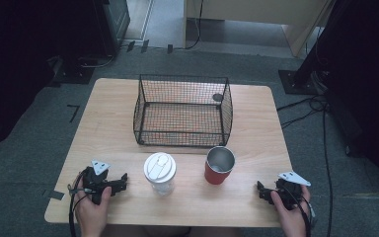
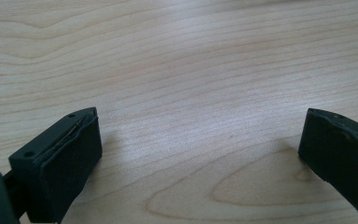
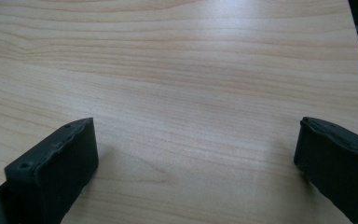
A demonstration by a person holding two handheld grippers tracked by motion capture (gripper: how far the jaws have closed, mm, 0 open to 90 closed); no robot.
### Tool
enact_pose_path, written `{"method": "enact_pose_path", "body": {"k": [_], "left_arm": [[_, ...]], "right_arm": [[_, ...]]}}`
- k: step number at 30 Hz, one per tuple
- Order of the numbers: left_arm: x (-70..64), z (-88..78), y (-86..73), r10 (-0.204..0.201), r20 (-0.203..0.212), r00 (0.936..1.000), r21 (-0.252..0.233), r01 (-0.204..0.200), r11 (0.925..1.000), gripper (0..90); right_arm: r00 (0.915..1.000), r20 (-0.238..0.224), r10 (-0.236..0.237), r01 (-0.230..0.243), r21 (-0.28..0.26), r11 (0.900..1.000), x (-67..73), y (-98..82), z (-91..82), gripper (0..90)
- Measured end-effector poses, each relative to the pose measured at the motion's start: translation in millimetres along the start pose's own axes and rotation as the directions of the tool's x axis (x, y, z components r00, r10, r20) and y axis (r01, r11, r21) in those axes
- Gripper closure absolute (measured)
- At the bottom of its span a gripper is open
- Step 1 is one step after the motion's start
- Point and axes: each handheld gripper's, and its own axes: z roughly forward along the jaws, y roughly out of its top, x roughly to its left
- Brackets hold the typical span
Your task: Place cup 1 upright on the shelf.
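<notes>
Right now I see a clear lidded cup [image 1: 160, 174] and a red cup [image 1: 219, 165] side by side in the lower middle of the high view, on the wooden table [image 1: 108, 113], just in front of a black wire basket [image 1: 183, 109]. My left gripper [image 1: 120, 182] rests at the lower left, near the lidded cup; my right gripper [image 1: 262, 190] sits at the lower right, apart from the red cup. In both gripper views I see the jaws spread wide with bare table between them, holding nothing.
</notes>
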Motion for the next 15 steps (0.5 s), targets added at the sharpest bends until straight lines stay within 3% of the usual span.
{"method": "enact_pose_path", "body": {"k": [3, 7, 15], "left_arm": [[0.0, 0.0, 0.0, 0.001, 0.0, 1.0, 0.001, -0.001, 1.0, 0.1], [0.0, 0.0, 0.0, 0.001, 0.0, 1.0, 0.001, -0.001, 1.0, 0.1], [-0.3, 0.1, 0.2, -0.001, -0.004, 1.0, 0.002, 0.001, 1.0, 0.0]], "right_arm": [[0.9991, 0.025, 0.034, -0.034, -0.005, 0.999, 1.9, -2.1, -2.4, 0.2], [0.999, 0.012, 0.044, -0.044, -0.001, 0.999, 4.5, -1.3, -4.9, 0.2], [0.9997, -0.02, -0.013, 0.012, -0.036, 0.999, 24.0, 9.8, -18.3, 0.2]]}}
